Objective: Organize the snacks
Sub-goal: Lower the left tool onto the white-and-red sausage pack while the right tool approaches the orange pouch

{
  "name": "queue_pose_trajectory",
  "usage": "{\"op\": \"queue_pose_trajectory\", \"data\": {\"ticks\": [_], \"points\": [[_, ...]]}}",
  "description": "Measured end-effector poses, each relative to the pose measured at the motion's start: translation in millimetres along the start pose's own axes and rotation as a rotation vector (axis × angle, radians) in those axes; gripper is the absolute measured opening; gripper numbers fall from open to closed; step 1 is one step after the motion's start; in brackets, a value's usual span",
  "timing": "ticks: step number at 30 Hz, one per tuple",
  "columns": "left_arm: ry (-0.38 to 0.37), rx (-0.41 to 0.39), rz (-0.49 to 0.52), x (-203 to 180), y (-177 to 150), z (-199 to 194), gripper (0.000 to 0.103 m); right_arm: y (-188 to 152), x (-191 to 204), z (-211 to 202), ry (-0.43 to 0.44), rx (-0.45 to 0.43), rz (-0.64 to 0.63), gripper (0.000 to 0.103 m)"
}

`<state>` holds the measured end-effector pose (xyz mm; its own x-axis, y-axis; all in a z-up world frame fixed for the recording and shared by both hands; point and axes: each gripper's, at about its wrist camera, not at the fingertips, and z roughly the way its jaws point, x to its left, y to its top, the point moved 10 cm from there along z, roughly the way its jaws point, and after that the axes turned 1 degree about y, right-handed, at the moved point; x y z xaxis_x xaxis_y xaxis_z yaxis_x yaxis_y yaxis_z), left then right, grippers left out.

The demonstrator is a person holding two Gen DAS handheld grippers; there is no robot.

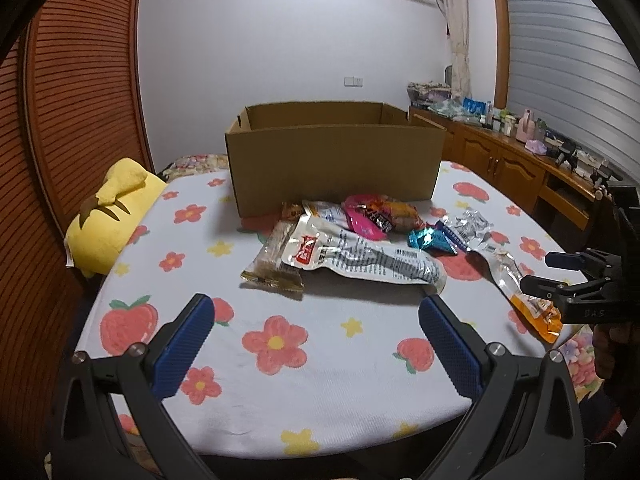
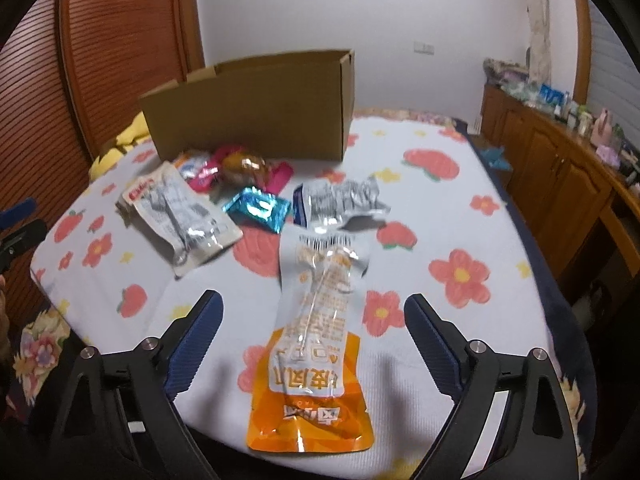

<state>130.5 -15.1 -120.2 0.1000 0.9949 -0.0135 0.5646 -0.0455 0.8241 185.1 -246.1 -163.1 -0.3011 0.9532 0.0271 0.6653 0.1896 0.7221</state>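
An open cardboard box stands at the far side of the flowered table. Several snack packets lie in front of it: a long white pouch, a brown bar, a pink packet, a teal wrapper and an orange-and-white pouch. My left gripper is open and empty, short of the white pouch. My right gripper is open, its fingers either side of the orange pouch and above it. The box also shows in the right wrist view.
A yellow plush pillow lies at the table's left edge. A wooden sideboard cluttered with small items runs along the right wall. A ribbed wooden door is on the left. The right gripper shows in the left wrist view.
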Motion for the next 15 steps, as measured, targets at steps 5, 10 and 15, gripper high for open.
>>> {"op": "queue_pose_trajectory", "data": {"ticks": [5, 10, 15], "points": [[-0.010, 0.036, -0.012, 2.5, -4.5, 13.7, 0.102, -6.2, -2.1, 13.9, 0.008, 0.054, -0.008, 0.087], [-0.022, 0.066, -0.035, 7.4, -3.1, 29.5, 0.100, -9.7, -5.1, 24.6, 0.015, 0.088, -0.009, 0.081], [-0.051, 0.104, -0.075, 8.3, -1.4, 45.6, 0.097, -11.8, -3.7, 32.9, 0.014, 0.110, -0.030, 0.076]]}}
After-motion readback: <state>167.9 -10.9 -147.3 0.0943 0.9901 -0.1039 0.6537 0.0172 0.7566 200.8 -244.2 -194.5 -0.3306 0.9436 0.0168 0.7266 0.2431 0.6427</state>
